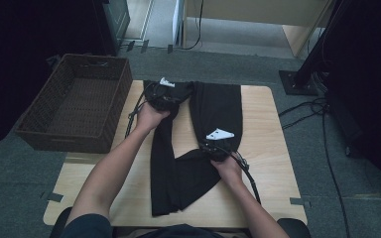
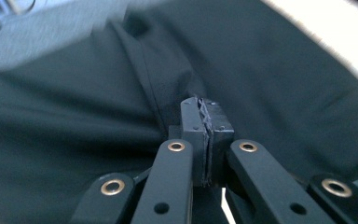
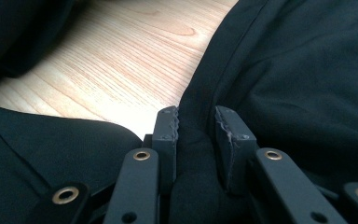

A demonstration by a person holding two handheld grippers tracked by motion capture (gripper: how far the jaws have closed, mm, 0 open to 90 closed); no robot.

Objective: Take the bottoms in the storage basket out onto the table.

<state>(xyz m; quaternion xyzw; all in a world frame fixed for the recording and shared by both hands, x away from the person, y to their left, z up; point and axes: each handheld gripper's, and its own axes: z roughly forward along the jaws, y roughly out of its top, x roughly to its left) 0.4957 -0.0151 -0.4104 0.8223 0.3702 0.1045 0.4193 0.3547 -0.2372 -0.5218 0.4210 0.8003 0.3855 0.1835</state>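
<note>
Our left gripper (image 2: pixel 206 109) has its jaws pinched tight on the black trousers (image 1: pixel 213 106); our right gripper (image 3: pixel 198 123) clamps a thick fold.

the high view is taken from above the person's side, looking forward and down, with the whole tabletop (image 1: pixel 263 148) and a basket (image 1: pixel 74 106) seen from well back. the left gripper view is set on the left hand-held gripper (image 2: pixel 207 116) and pressed close to black cloth (image 2: pixel 270 79). the right gripper view is aimed along the right hand-held gripper (image 3: pixel 196 126), low over cloth and tabletop. the cloth is shared by all three.
</note>
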